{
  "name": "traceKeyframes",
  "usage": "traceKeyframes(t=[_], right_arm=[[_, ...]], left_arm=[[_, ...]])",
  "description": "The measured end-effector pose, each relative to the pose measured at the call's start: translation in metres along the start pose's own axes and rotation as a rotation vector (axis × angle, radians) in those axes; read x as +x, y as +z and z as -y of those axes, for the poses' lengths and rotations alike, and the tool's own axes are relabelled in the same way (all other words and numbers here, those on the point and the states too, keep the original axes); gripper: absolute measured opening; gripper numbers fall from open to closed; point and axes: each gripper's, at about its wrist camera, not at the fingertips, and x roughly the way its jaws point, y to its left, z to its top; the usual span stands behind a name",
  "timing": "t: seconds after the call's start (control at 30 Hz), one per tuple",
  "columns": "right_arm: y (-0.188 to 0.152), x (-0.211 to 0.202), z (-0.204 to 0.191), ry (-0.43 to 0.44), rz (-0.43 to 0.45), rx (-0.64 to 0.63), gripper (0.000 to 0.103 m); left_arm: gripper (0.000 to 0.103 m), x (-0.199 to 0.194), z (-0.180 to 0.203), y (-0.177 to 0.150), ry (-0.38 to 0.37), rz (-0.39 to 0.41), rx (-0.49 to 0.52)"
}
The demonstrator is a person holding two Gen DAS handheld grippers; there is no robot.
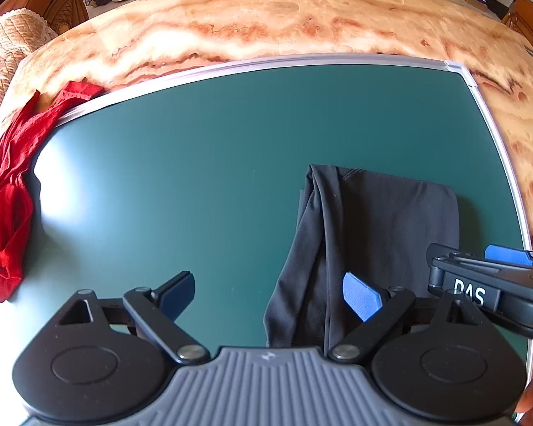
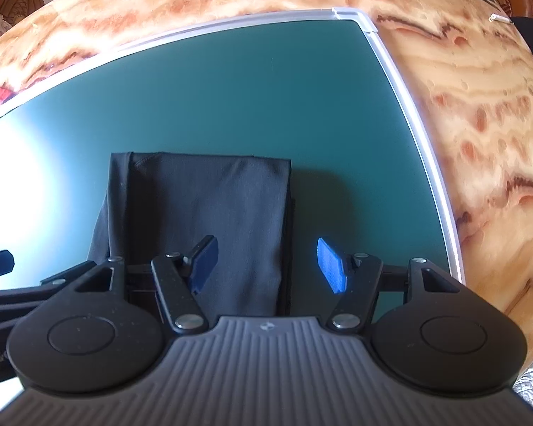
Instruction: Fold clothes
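Over at the left edge a red garment [image 1: 7, 191] lies crumpled, half on the green mat [image 1: 195, 163] that covers the table [image 1: 266, 17], seemingly waiting its turn. The left tool [image 1: 270, 296] hangs open, empty. The black garment [image 2: 202, 206] lies folded into a narrow stack at the mat's right, beneath the right tool [image 2: 266, 266], also spread wide. Next, I'd guess, a final fold or setting it aside. No containers in sight.
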Motion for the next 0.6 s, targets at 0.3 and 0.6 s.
traceKeyframes(t=[0.3,0.6], right_arm=[[-0.012,-0.003,-0.001,0.009,0.0,-0.005,0.07],[-0.031,-0.007,-0.005,0.014,0.011,-0.012,0.07]], left_arm=[[0.094,-0.004,0.0,-0.007,0.001,0.013,0.02],[0.094,-0.011,-0.001,-0.025,-0.002,0.037,0.033]])
